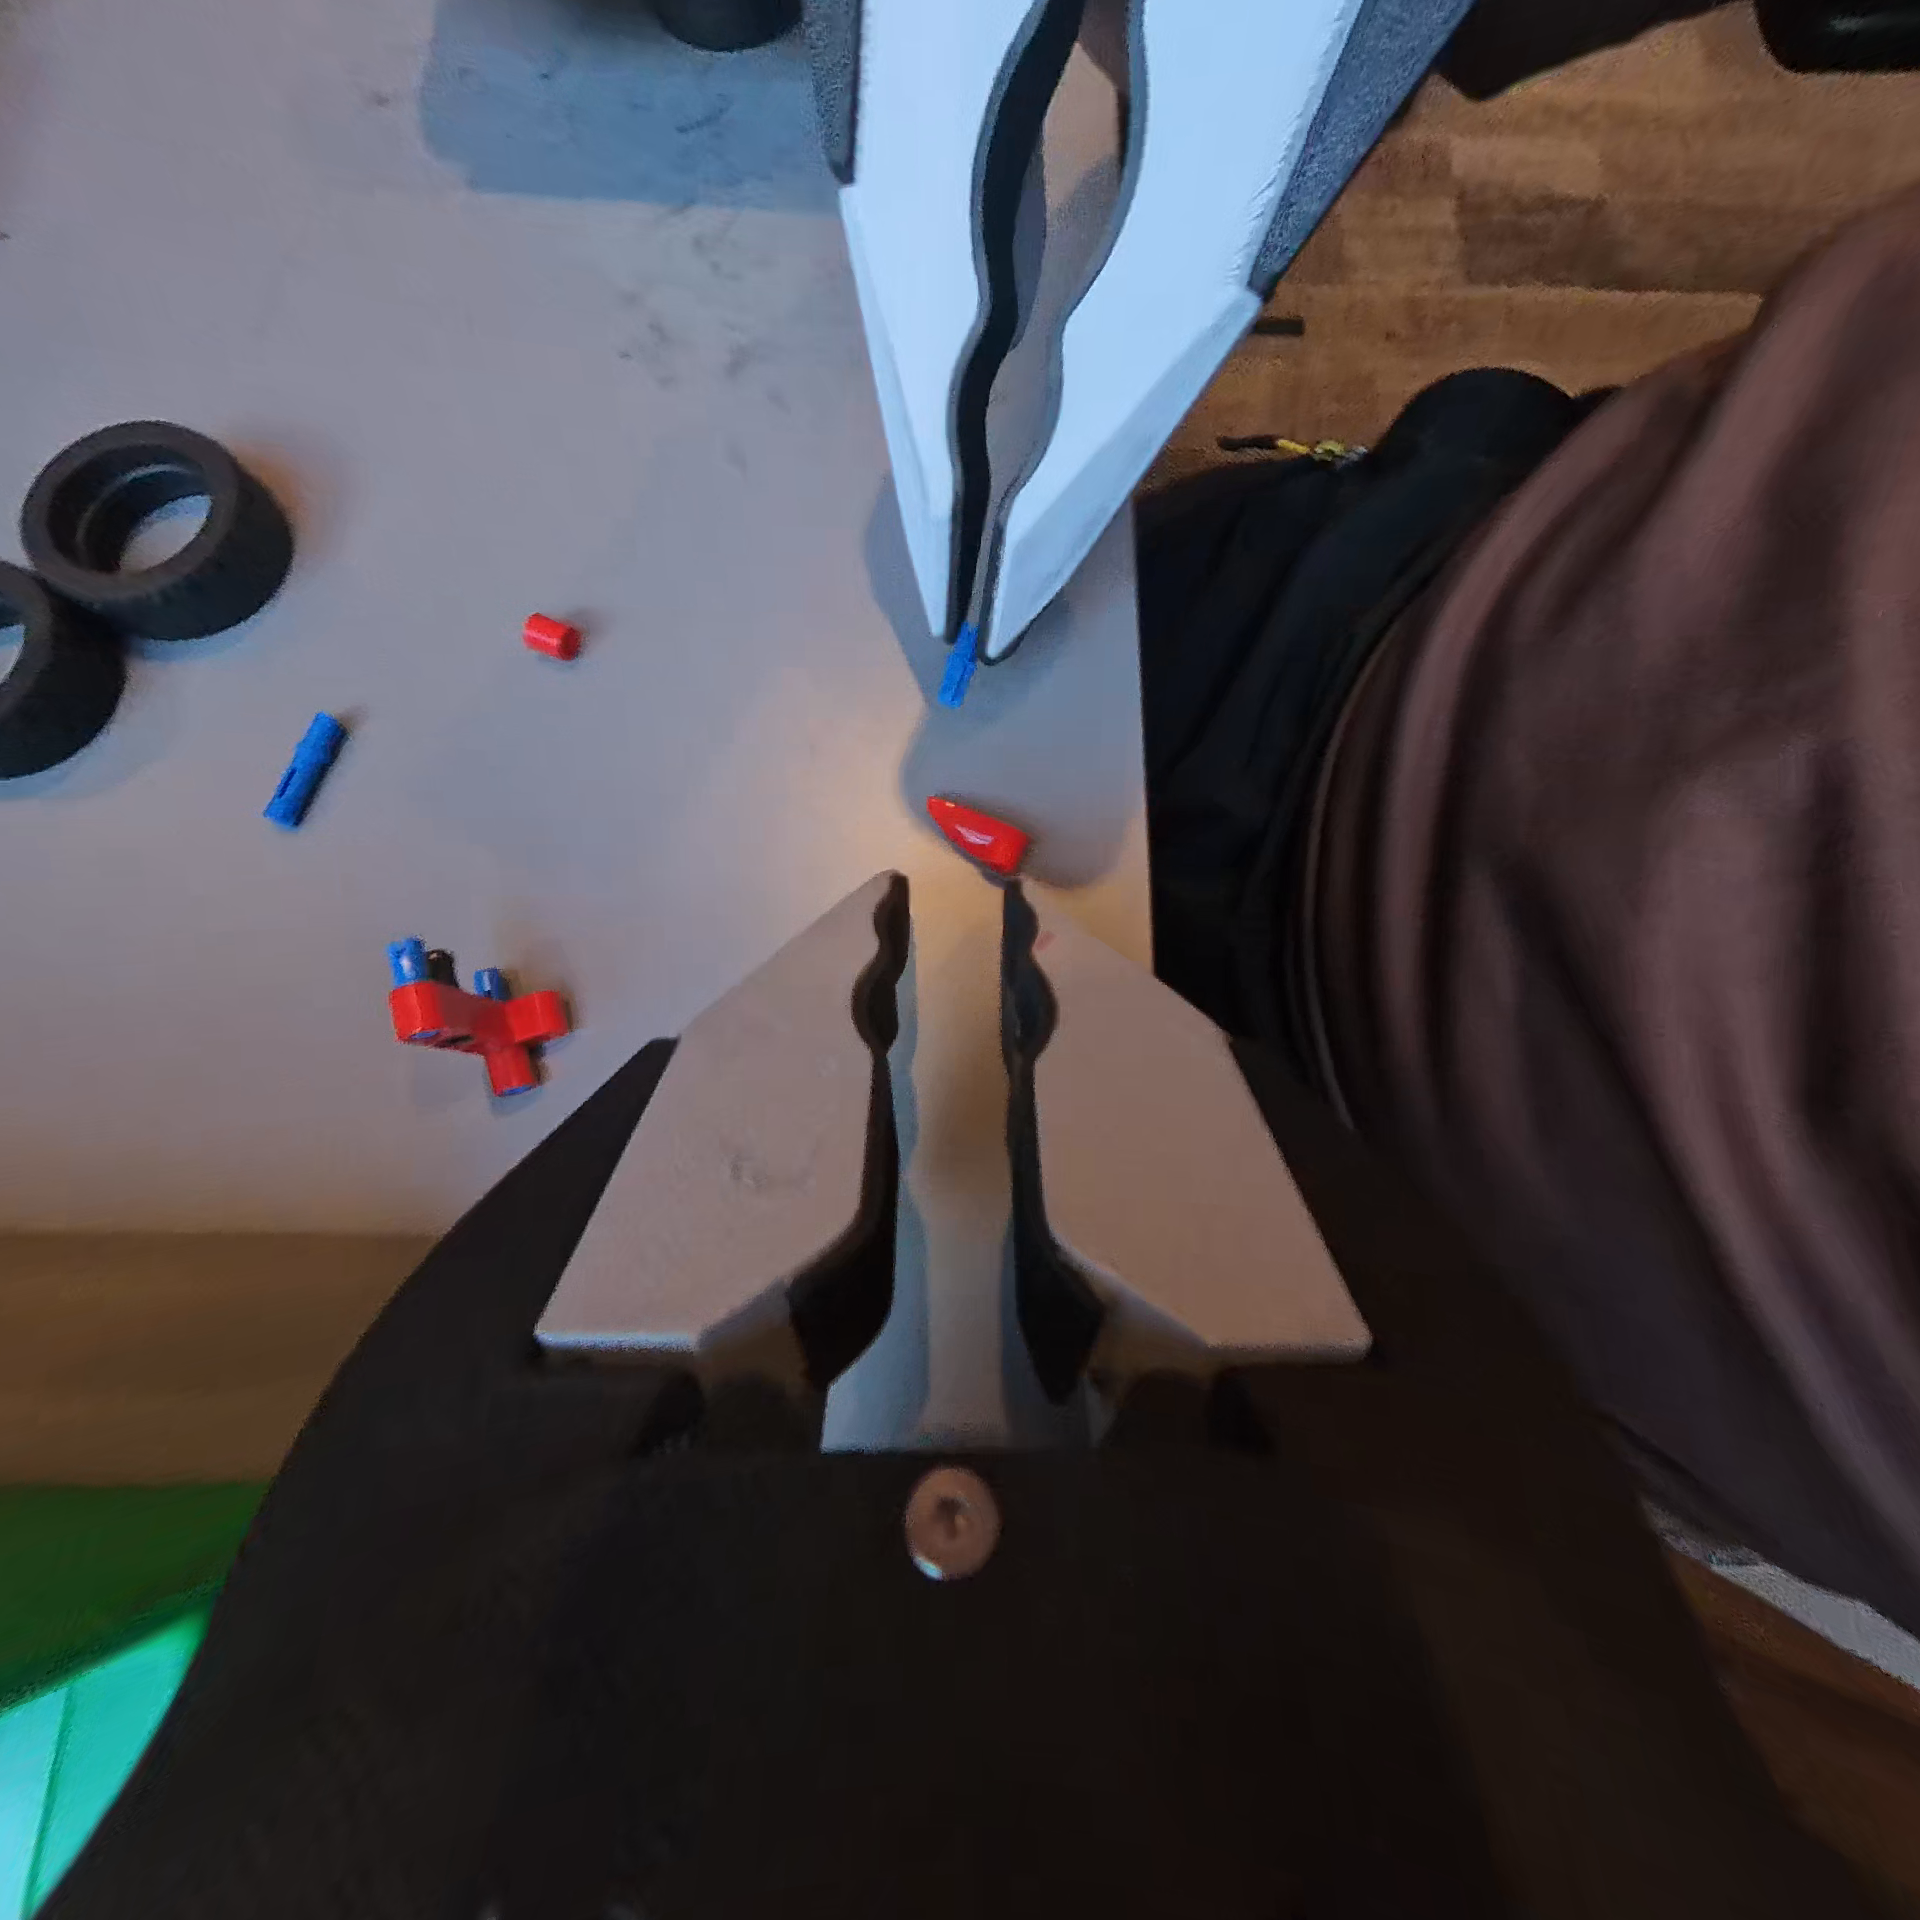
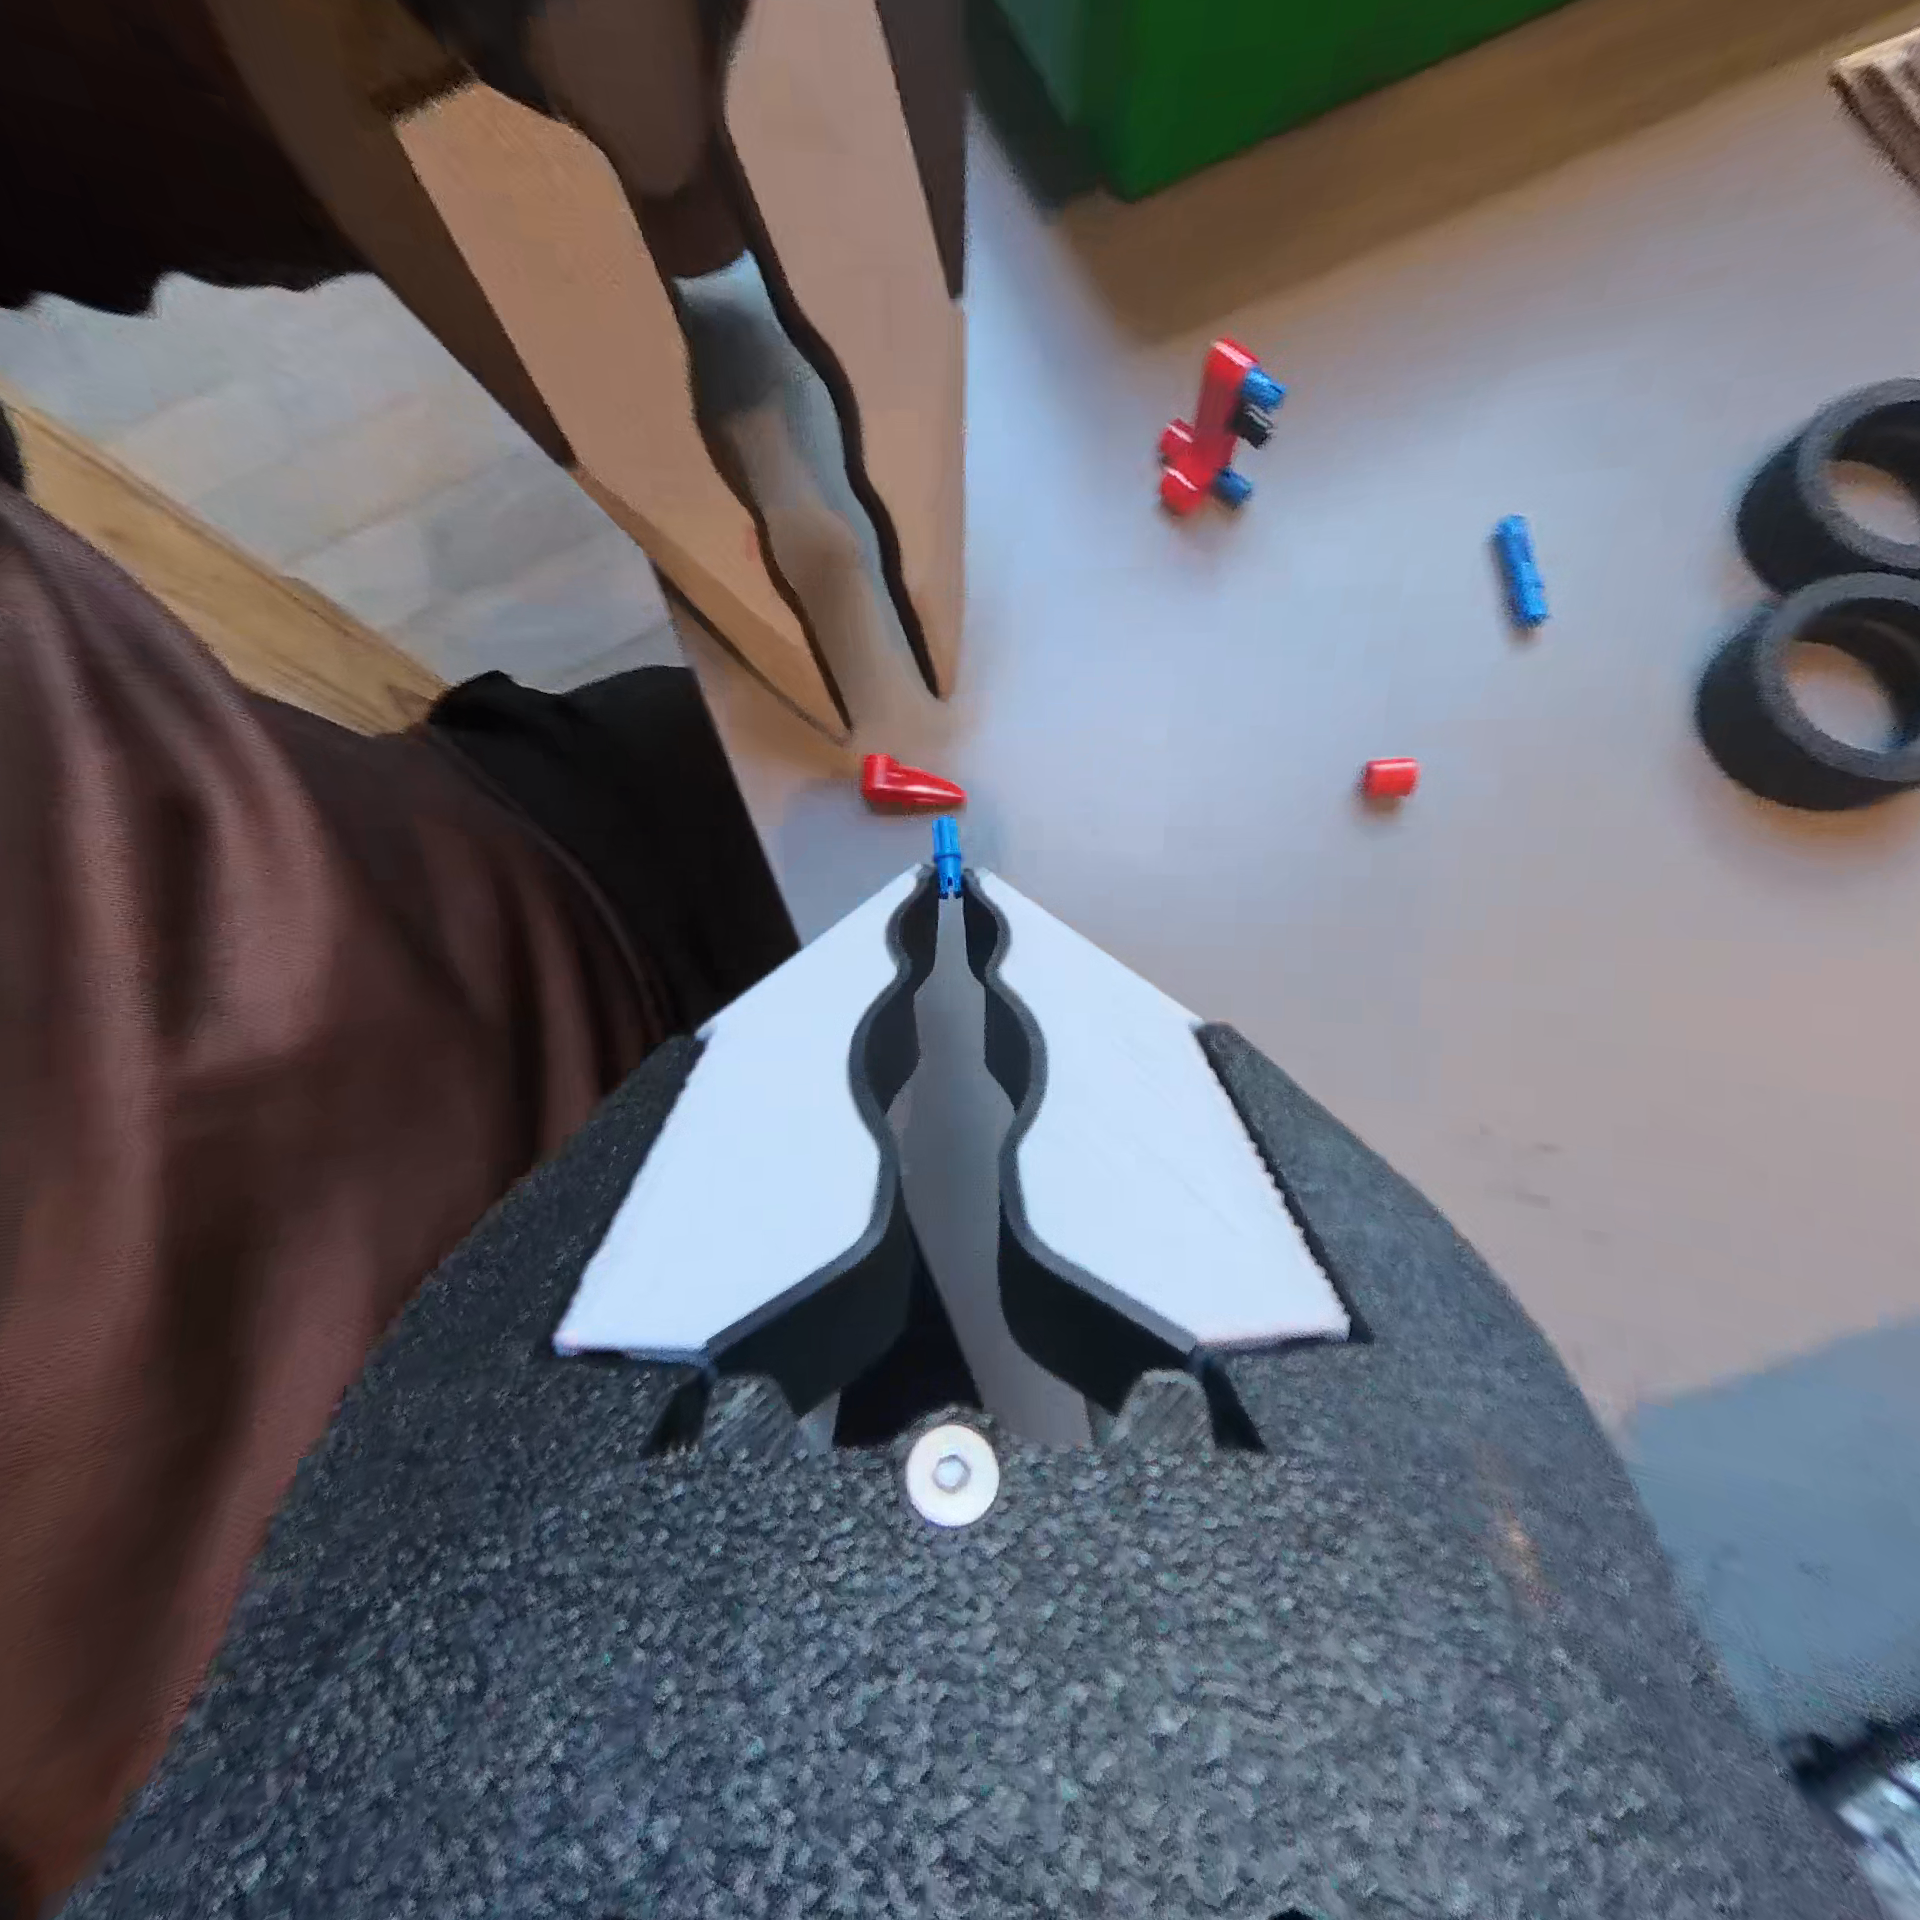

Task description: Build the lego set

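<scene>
Grey desk (image 1: 623, 312) strewn with two black tyres (image 1: 156, 530), loose blue pin (image 1: 303, 769), small red cylinder (image 1: 552, 635), red-and-blue assembly (image 1: 478, 1013), right tongs (image 2: 943, 878) pinching a blue pin (image 2: 944, 855) at their tips, pointed at red wedge piece (image 1: 977, 833), left tongs (image 1: 956, 883) narrowly parted and empty just beside the wedge, brown sleeve (image 1: 1558, 831) alongside

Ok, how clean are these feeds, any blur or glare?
Left wrist view: edges smeared, a warm glow on the table beside the red wedge, which stays sharp. Right wrist view: the left gripper is motion-blurred, the blue pin crisp; wide-angle bending in both.
</scene>
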A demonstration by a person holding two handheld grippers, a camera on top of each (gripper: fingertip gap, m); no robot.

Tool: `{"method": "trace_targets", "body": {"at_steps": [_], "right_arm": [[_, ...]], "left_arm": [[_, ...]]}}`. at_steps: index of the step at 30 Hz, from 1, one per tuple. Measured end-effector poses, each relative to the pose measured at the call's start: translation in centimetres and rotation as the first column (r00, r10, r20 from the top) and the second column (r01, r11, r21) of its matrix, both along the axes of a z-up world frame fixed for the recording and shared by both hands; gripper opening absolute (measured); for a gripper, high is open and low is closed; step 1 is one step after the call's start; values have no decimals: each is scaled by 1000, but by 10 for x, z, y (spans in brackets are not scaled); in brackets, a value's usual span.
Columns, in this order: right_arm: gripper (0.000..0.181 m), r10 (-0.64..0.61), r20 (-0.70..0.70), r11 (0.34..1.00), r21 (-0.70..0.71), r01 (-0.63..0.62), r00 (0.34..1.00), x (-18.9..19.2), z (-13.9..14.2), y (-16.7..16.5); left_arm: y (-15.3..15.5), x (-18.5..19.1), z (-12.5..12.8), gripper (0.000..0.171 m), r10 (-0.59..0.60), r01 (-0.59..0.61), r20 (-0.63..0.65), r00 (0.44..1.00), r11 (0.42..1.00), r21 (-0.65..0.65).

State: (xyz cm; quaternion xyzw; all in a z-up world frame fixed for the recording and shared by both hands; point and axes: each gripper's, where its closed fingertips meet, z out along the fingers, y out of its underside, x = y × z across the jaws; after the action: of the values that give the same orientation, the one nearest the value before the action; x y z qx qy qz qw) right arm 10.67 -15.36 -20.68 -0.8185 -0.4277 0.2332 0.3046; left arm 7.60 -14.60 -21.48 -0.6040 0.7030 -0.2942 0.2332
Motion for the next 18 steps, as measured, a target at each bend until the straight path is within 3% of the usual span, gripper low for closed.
{"method": "trace_targets", "body": {"at_steps": [18], "right_arm": [[3, 37, 16, 998, -48, -36, 999, -14, -17, -8]], "left_arm": [[-12, 8, -8, 4, -66, 66, 0, 998, 997, 32]]}}
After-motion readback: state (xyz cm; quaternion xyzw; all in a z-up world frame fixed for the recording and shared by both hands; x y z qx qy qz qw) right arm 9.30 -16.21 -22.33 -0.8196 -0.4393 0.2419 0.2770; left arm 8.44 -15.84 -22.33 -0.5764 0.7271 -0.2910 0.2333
